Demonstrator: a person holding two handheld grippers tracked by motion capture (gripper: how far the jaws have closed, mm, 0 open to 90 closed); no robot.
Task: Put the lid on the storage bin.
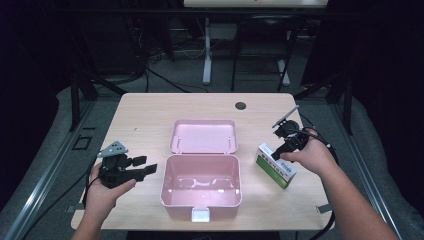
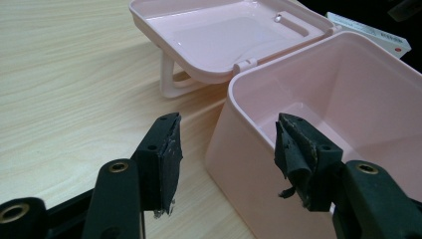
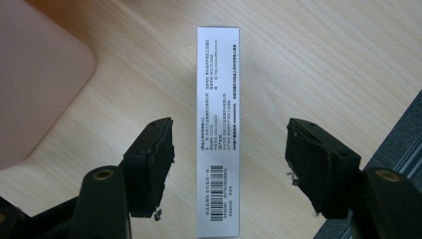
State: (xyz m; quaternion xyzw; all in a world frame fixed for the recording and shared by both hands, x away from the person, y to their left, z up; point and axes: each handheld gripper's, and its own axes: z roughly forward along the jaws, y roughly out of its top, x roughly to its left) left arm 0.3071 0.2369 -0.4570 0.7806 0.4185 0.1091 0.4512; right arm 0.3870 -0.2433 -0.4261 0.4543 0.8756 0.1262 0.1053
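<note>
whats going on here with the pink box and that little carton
A person at a wooden table holds a gripper in each hand. The right gripper is open and poised over a small green and white carton standing on its edge, its jaws on either side of it but not yet closed. The left gripper is open too, by the left wall of the open, empty pink box. The lid lies flipped back behind it.

Item: small carton [image 1: 276, 165], white with green face, barcode on its narrow side
Pose: standing on a long edge
Location: bench [image 1: 145, 115], right of the open pink box [image 1: 201, 186]
</note>
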